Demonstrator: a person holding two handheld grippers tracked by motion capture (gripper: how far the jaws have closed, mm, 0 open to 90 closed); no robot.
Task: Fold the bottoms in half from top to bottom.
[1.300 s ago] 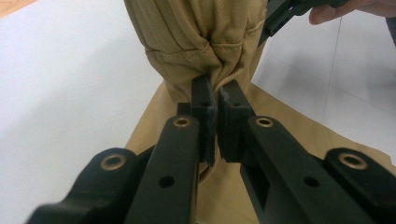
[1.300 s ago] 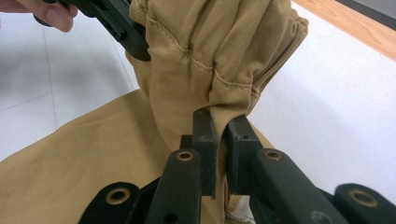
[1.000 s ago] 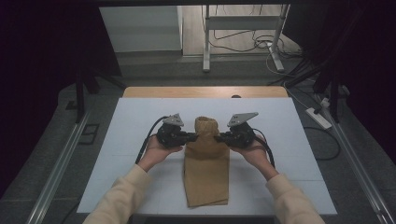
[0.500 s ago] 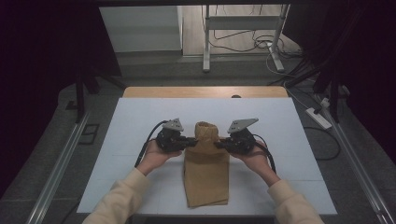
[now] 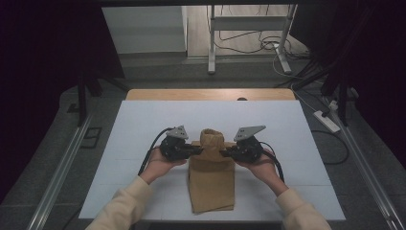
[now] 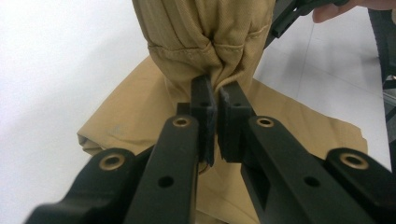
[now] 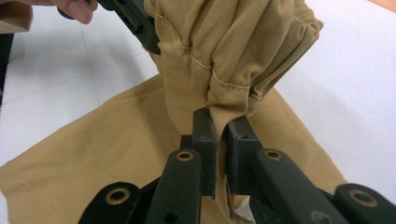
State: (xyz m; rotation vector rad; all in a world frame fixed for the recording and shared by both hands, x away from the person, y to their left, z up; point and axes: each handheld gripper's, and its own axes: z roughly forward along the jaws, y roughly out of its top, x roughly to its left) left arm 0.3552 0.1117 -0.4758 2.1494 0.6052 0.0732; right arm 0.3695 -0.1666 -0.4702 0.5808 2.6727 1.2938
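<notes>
A tan cotton garment with stitched seams [image 5: 211, 178] lies at the middle of the white worktop [image 5: 143, 120], toward the near edge. Its near part rests flat on the surface; its far end is raised off the surface and bunched into an upright gathered fold (the hem stitching shows in both gripper views).

The left tongs [image 5: 197, 151] enter from the left side of the garment. In the left gripper view, the left tongs [image 6: 215, 100] are closed narrow with a pinch of the tan fabric [image 6: 205, 32] clamped between the black jaws. The right tongs [image 5: 224, 153] enter from the right side, at about the same height. In the right gripper view, the right tongs [image 7: 222, 125] likewise grip a fold of the fabric [image 7: 224, 51], which passes down between the jaws.

The left hand [image 5: 160, 165] and the right hand [image 5: 262, 167] hold the gripper bodies, each carrying a grey three-cornered plate. Cream sleeves [image 5: 122, 206] enter from the near edge.

A wooden strip [image 5: 210, 94] borders the far edge of the worktop.
</notes>
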